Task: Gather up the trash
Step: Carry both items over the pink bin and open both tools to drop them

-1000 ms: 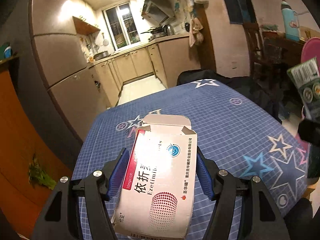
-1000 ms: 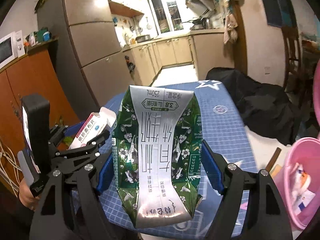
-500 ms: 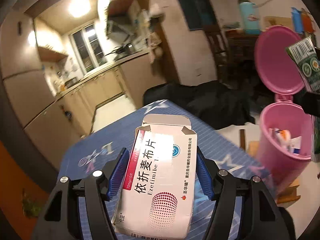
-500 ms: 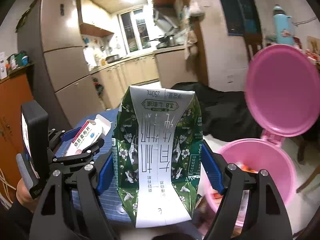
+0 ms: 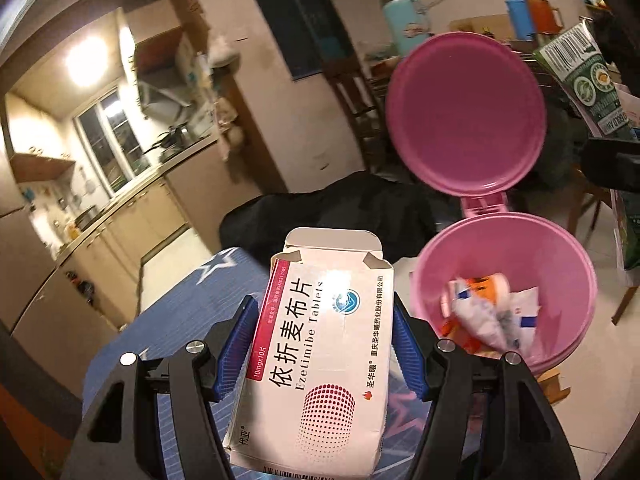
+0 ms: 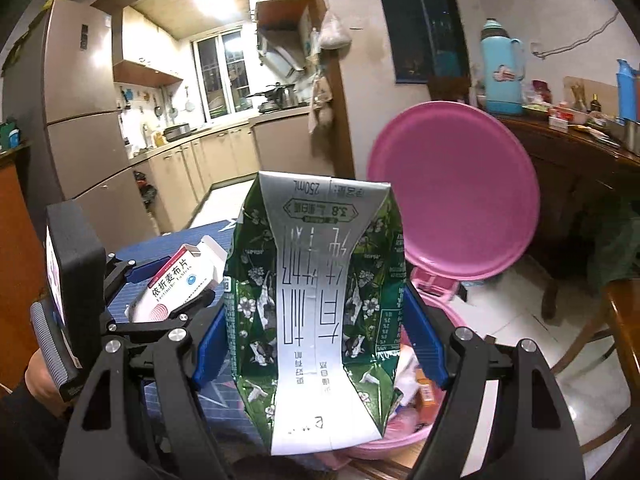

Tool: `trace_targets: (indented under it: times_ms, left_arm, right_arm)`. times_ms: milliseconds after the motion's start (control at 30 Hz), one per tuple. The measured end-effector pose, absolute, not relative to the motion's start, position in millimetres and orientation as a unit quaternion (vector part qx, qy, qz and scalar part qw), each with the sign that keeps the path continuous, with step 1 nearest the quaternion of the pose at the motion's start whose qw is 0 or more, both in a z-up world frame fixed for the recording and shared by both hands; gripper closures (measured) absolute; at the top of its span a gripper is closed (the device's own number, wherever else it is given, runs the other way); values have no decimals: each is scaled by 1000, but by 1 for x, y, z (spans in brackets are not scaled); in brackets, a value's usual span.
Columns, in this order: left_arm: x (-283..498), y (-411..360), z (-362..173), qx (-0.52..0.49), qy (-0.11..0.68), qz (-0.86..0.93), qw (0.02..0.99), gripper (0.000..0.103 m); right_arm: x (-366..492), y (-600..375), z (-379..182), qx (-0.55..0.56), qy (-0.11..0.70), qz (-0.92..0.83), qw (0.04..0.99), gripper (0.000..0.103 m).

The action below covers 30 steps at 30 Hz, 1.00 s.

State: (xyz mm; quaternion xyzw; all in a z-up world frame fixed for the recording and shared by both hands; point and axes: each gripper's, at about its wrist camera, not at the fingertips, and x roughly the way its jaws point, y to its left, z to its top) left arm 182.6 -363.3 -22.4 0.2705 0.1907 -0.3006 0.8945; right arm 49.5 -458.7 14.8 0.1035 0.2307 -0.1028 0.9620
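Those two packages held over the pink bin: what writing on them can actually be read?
White and pink cardboard medicine box in the left gripper: "依折麦布片", "Ezetimibe Tablets", "10mg×10片", "圣华曦".
Its small maker's line and barcode digits: too small to read.
Flattened green and silver milk carton in the right gripper, upside down: "250mL", "3.8".
Carton's nutrition table: blurred.

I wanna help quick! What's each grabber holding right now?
Left gripper: closed on the medicine box.
Right gripper: closed on the green milk carton.
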Motion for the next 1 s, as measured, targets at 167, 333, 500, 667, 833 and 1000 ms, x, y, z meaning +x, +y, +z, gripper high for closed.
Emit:
trace_targets:
  times_ms: [167, 333, 500, 667, 833, 1000]
  left_arm:
    - [171, -395, -31, 289, 183, -325, 882, 37]
    - [165, -421, -40, 300, 185, -345, 870, 37]
    - [161, -437, -47, 308, 185, -361, 861, 37]
    - [168, -449, -49, 287, 208, -412, 840, 37]
    - [194, -458, -49, 226, 262, -511, 787, 37]
    - [220, -460, -53, 182, 302, -553, 755, 37]
  right_arm:
    - [40, -476, 9, 109, 236, -117, 959, 30]
    - [32, -490, 2, 118, 241, -129, 955, 30]
    - [27, -502, -6, 123, 252, -135, 950, 30]
    - [26, -514, -10, 144, 253, -131, 948, 30]
    - [25, -527, -11, 186, 240, -118, 946, 30]
    - [30, -538, -15, 231, 227, -90, 942, 30]
